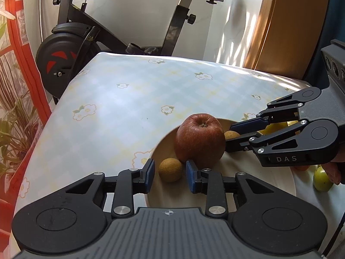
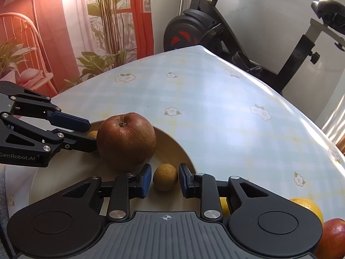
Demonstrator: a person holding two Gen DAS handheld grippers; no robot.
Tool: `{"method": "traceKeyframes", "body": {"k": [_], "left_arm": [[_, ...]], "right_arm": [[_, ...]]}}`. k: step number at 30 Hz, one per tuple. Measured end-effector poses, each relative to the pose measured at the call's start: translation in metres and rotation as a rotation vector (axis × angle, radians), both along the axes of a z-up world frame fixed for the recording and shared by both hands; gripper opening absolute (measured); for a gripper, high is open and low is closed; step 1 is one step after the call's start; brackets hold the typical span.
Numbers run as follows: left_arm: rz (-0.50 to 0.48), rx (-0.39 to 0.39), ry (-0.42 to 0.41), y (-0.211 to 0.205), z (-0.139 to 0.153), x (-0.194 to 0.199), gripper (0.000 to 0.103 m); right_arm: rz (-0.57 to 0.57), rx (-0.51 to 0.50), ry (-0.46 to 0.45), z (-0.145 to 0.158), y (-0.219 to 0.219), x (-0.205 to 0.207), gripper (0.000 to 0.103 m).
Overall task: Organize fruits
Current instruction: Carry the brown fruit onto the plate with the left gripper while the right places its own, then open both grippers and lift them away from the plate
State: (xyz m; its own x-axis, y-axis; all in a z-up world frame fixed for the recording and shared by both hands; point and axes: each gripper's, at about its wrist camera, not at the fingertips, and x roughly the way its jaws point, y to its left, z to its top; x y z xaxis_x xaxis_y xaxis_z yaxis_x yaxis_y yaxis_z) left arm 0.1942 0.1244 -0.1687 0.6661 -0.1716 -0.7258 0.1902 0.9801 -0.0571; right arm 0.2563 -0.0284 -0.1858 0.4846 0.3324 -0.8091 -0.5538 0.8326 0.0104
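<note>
A cream plate (image 1: 254, 172) (image 2: 71, 172) holds a large red apple (image 1: 199, 139) (image 2: 126, 139) and two small round brown fruits. My left gripper (image 1: 170, 173) is open, its pads on either side of one brown fruit (image 1: 170, 170) without touching it; this fruit peeks out behind the apple in the right wrist view (image 2: 92, 134). My right gripper (image 2: 164, 178) is open around the other brown fruit (image 2: 165, 177), which shows beside the apple in the left wrist view (image 1: 231, 135). Each gripper appears in the other's view, the right (image 1: 235, 136) and the left (image 2: 91, 135).
The table has a pale blue flowered cloth (image 1: 129, 99) (image 2: 215, 112). A yellow-green fruit (image 1: 322, 179) and a yellow fruit (image 1: 276, 127) lie past the plate. An orange (image 2: 308, 207) and a red apple (image 2: 332, 237) lie at my right. An exercise bike (image 1: 71, 49) stands behind the table.
</note>
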Motion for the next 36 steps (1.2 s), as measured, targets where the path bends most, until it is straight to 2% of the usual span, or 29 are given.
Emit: {"method": "traceKeyframes", "body": {"k": [4,12,18,25,31,36], "left_arm": [[0.011,-0.007,-0.014,-0.001,0.004,-0.004,0.037],[0.062,-0.068,-0.069,0.0,0.02,-0.012,0.037],[0.07,-0.096,-0.124,-0.013,0.038,-0.012,0.037],[0.05,-0.1,-0.171,-0.035,0.057,-0.005,0.037],[0.031,-0.093,-0.174,-0.051,0.063,0.002,0.037],[0.019,-0.084,-0.158,-0.061,0.063,0.007,0.037]], "right_arm": [[0.002,0.018,-0.025,0.01,-0.004,-0.006,0.026],[-0.043,0.098,-0.108,0.035,-0.03,-0.029,0.026],[-0.113,0.121,-0.166,0.051,-0.065,-0.041,0.026],[-0.255,0.152,-0.218,0.066,-0.129,-0.053,0.026],[-0.362,0.179,-0.233,0.07,-0.178,-0.062,0.027],[-0.396,0.178,-0.223,0.064,-0.198,-0.07,0.029]]}}
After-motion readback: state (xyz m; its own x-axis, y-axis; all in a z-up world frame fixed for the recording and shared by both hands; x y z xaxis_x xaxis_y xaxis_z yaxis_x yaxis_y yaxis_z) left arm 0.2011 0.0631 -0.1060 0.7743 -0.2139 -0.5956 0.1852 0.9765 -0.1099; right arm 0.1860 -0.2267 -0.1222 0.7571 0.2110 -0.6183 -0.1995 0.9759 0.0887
